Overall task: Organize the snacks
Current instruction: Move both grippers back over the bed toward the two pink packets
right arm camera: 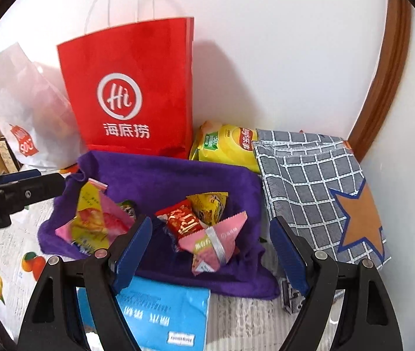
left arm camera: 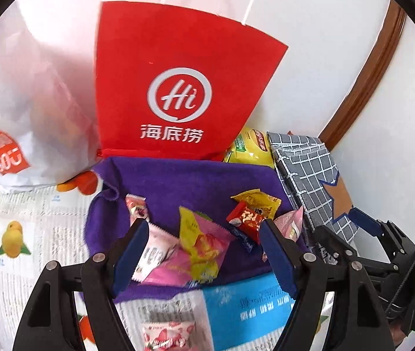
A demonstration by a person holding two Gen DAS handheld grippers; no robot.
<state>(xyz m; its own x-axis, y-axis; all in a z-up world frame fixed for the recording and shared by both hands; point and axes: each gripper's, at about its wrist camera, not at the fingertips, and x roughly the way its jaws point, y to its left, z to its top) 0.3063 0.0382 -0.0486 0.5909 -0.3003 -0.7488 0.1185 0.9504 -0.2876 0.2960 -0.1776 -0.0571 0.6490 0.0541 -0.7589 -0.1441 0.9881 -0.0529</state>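
Note:
Several small snack packets lie on a purple cloth (left arm camera: 178, 181) (right arm camera: 163, 175): a red packet (left arm camera: 246, 219) (right arm camera: 182, 219), a yellow packet (left arm camera: 258, 201) (right arm camera: 207, 204), a pink packet (right arm camera: 216, 242) and a yellow-pink packet (left arm camera: 198, 242) (right arm camera: 96, 222). My left gripper (left arm camera: 203, 228) hangs open above the pile, its blue pads touching nothing. My right gripper (right arm camera: 211, 225) is open too, over the red and pink packets, holding nothing. A blue packet (left arm camera: 245, 301) (right arm camera: 160, 316) lies at the cloth's near edge.
A red paper bag (left arm camera: 184, 87) (right arm camera: 128, 87) stands behind the cloth against the white wall, with a white plastic bag (left arm camera: 23, 102) to its left. To the right are a yellow chips bag (right arm camera: 225, 146) and a grey checked fabric box (right arm camera: 309, 187). A printed fruit tablecloth (left arm camera: 32, 234) covers the table.

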